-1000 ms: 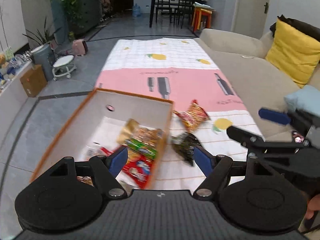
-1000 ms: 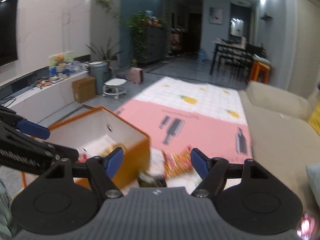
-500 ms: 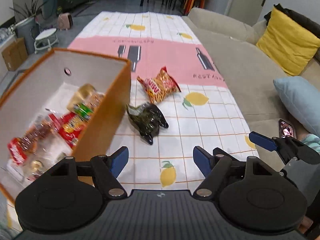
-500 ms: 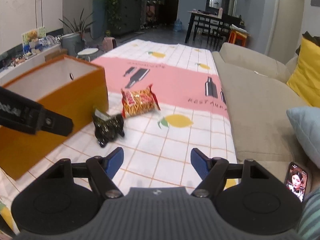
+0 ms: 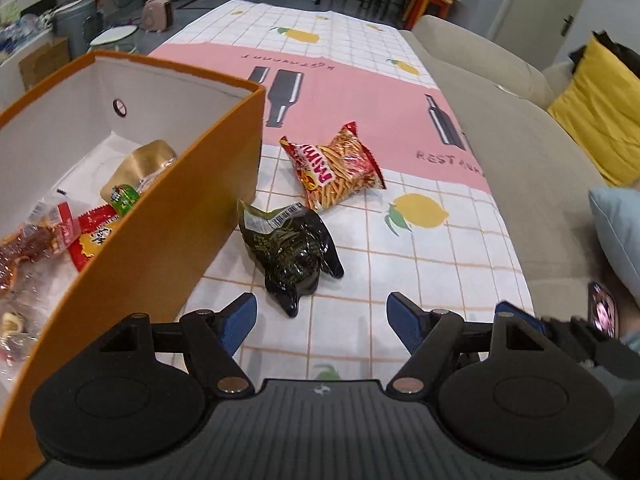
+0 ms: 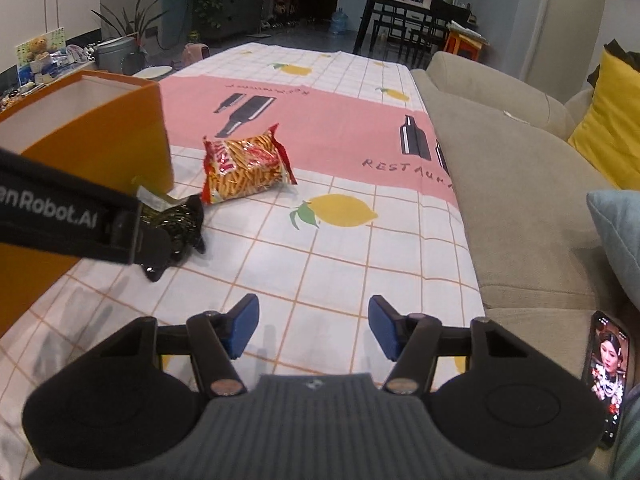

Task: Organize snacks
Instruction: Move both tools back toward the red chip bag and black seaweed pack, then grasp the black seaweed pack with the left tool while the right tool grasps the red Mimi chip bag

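A beige sofa (image 5: 520, 168) runs along the right of both grippers, with a yellow cushion (image 5: 600, 120) far ahead on it and a pale blue cushion (image 6: 620, 232) nearer. The tablecloth (image 5: 420, 264), white checks with lemons and a pink band printed with bottles, spreads out beneath and ahead of the jaws. The orange cardboard box (image 5: 168, 232) stands ahead and to the left of the left gripper (image 5: 322, 320), open at the top, with several snack packets (image 5: 92, 236) lying on its white floor. Just ahead of the left gripper's jaws, slightly left of their midline, lies a dark green crumpled snack bag (image 5: 292, 252), close beside the box wall. Beyond it, further from the jaws, lies a red and yellow bag of snack sticks (image 5: 340, 168), close to the dark bag. The left gripper's jaws stand wide apart with nothing between them. The right gripper (image 6: 314, 330) has just been narrowing its jaws, yet they stand apart over bare cloth, holding nothing; both bags lie ahead and to its left. A phone (image 6: 608, 376) with a lit screen lies to the right of its jaws.
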